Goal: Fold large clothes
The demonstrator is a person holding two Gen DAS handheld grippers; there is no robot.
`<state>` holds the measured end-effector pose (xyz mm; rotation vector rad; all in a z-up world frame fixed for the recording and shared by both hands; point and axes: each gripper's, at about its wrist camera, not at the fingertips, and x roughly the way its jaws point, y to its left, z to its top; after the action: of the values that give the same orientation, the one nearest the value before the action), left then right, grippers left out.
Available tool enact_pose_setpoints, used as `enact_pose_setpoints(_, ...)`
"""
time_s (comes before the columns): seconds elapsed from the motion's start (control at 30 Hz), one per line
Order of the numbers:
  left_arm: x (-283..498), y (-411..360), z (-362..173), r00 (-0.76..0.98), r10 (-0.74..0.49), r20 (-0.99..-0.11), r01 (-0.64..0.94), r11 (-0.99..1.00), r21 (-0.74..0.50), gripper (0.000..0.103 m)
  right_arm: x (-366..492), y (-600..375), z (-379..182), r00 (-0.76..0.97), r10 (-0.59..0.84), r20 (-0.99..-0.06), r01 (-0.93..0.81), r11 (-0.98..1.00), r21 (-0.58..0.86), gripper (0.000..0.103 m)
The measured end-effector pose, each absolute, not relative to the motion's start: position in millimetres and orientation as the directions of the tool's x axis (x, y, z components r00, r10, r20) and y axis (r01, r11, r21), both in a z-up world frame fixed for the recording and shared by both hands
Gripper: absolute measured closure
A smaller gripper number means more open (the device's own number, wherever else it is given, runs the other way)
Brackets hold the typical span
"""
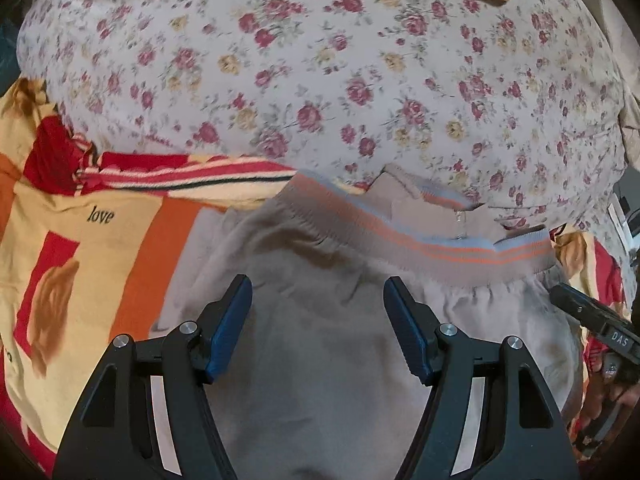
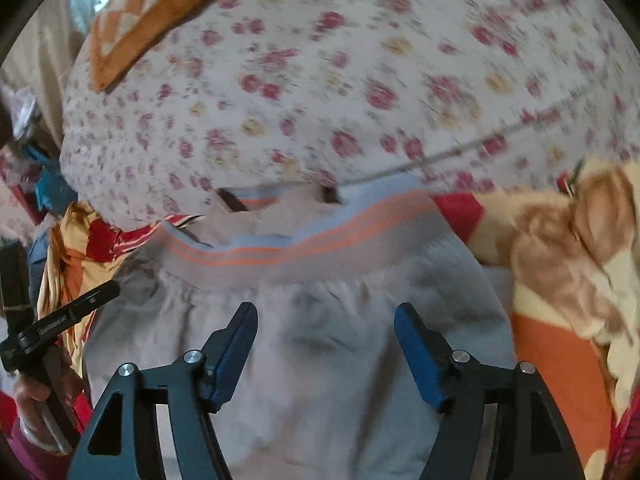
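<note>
Both tongs, left tongs (image 1: 318,300) and right tongs (image 2: 326,326), stand apart and empty over the grey garment (image 1: 320,360), its striped hem (image 1: 460,252) laid flat for folding

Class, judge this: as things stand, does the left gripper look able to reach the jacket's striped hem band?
Probably yes: the left gripper is open above the grey jacket, and nothing lies between it and the striped hem band.

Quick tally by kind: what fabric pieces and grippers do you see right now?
Grey garment with striped band: 1
Floral sheet: 1
Red and yellow blanket: 1
Orange cloth: 1
Grippers, both open: 2, left gripper, right gripper
Total: 6
</note>
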<state>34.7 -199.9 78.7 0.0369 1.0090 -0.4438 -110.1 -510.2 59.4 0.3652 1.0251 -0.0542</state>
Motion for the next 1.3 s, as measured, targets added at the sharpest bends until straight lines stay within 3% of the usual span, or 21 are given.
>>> enact_pose_setpoints(0.2, 27.4, -219.8, 58.5, 0.466, -0.265, -0.844, 0.375, 0.923, -0.083, 0.035, -73.0, -473.0, 29.9, 0.438, 0.12, -0.891, 0.172, 0.962, 0.214, 0.034)
enact_pose_setpoints(0.3, 29.3, -221.9, 51.1, 0.481, -0.24, -0.843, 0.361, 0.931, -0.059, 0.035, -60.0, -457.7, 12.2, 0.416, 0.041, -0.908, 0.151, 0.982, 0.113, 0.038)
enact_pose_setpoints(0.33, 30.9, -221.9, 50.7, 0.482, -0.239, -0.843, 0.355, 0.933, -0.061, 0.035, -56.6, -454.8, 10.7, 0.423, 0.015, -0.906, 0.144, 0.986, 0.084, 0.06)
enact_pose_setpoints(0.37, 32.4, -221.7, 51.1, 0.482, -0.242, -0.842, 0.351, 0.934, -0.068, 0.035, -53.9, -453.9, 11.6, 0.432, -0.001, -0.902, 0.14, 0.988, 0.066, 0.075)
enact_pose_setpoints(0.47, 39.2, -223.1, 54.6, 0.484, -0.255, -0.837, 0.339, 0.937, -0.089, 0.035, -48.8, -461.9, 23.5, 0.491, 0.007, -0.871, 0.166, 0.981, 0.101, 0.088)
enact_pose_setpoints(0.73, 59.6, -241.2, 27.6, 0.468, -0.196, -0.862, 0.312, 0.949, -0.047, 0.035, -32.8, -481.5, -3.0, 0.492, 0.006, -0.87, 0.243, 0.959, 0.143, 0.088)
enact_pose_setpoints(0.8, 61.4, -241.8, 24.6, 0.471, -0.194, -0.861, 0.312, 0.949, -0.042, 0.035, -38.8, -485.1, 3.8, 0.517, 0.04, -0.855, 0.23, 0.956, 0.184, 0.08)
enact_pose_setpoints(0.87, 62.2, -240.8, 24.4, 0.473, -0.202, -0.858, 0.313, 0.948, -0.051, 0.035, -53.5, -496.3, 18.3, 0.557, 0.061, -0.828, 0.236, 0.944, 0.228, 0.061)
enact_pose_setpoints(0.93, 63.3, -240.3, 24.2, 0.471, -0.206, -0.858, 0.314, 0.948, -0.056, 0.035, -71.8, -510.4, 34.2, 0.611, 0.023, -0.791, 0.265, 0.936, 0.232, 0.057)
enact_pose_setpoints(1.13, 64.9, -241.0, 22.3, 0.472, -0.213, -0.856, 0.32, 0.945, -0.059, 0.035, -89.5, -559.1, -3.2, 0.459, -0.075, -0.885, 0.402, 0.906, 0.132, 0.06)
enact_pose_setpoints(1.3, 60.8, -236.8, 21.8, 0.465, -0.223, -0.857, 0.328, 0.942, -0.067, 0.035, -102.9, -565.7, 10.3, 0.496, -0.105, -0.862, 0.435, 0.889, 0.142, 0.06)
